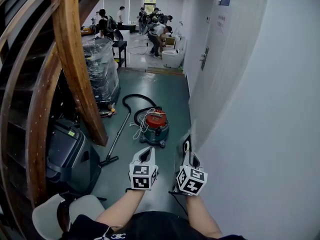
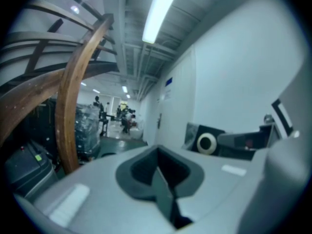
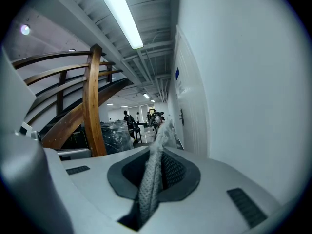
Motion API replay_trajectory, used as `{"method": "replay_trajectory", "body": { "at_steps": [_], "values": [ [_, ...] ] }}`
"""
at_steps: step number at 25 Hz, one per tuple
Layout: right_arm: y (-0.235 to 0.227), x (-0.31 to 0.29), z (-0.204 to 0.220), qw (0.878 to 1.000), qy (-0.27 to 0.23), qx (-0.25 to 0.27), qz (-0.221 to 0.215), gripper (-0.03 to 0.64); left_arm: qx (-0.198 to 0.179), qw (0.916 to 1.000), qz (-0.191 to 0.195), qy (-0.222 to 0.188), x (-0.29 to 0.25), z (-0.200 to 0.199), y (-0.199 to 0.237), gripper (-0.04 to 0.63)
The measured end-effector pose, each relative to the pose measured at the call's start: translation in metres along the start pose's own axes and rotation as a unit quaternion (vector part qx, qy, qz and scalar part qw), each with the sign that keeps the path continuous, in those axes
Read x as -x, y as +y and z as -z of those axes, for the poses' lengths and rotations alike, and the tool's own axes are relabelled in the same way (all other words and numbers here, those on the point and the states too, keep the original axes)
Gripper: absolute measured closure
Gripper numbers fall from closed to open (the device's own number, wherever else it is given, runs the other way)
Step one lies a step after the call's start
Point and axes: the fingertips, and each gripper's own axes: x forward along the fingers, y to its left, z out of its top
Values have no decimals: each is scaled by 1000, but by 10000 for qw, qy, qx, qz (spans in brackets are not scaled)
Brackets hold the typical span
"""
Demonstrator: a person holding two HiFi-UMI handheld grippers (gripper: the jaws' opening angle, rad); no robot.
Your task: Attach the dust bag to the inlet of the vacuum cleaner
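The vacuum cleaner (image 1: 156, 125), with a red top on a teal drum, stands on the green floor ahead. Its black hose (image 1: 134, 99) loops behind it and a wand (image 1: 118, 136) lies to its left. Both grippers are held low in front of me, well short of it. My left gripper (image 1: 146, 153) (image 2: 158, 172) is shut with nothing between its jaws. My right gripper (image 1: 187, 148) (image 3: 153, 177) is shut on a strip of the grey mesh dust bag (image 3: 156, 152), which sticks out past the fingertips (image 1: 189, 136).
A white wall (image 1: 250, 109) runs close along my right. A curved wooden stair beam (image 1: 75, 69) and a black machine (image 1: 70, 156) stand on the left, with a plastic-wrapped stack (image 1: 102, 69) beyond. Several people (image 1: 152, 26) are at the far end of the corridor.
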Motion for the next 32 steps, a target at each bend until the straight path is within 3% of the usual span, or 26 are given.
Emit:
{"method": "replay_trajectory", "body": {
  "at_steps": [15,23,32],
  "values": [
    [44,-53,15,9997,167,-71,-135,597,118,9994,-169,291,-23,24,67,598],
    [41,-143,0,9994,171,-123,-268,597,38,9990,-316,311,-98,5,101,598],
    [23,-240,-31,9983,289,-136,-477,597,25,9991,-281,305,-199,-33,109,598]
  ]
}}
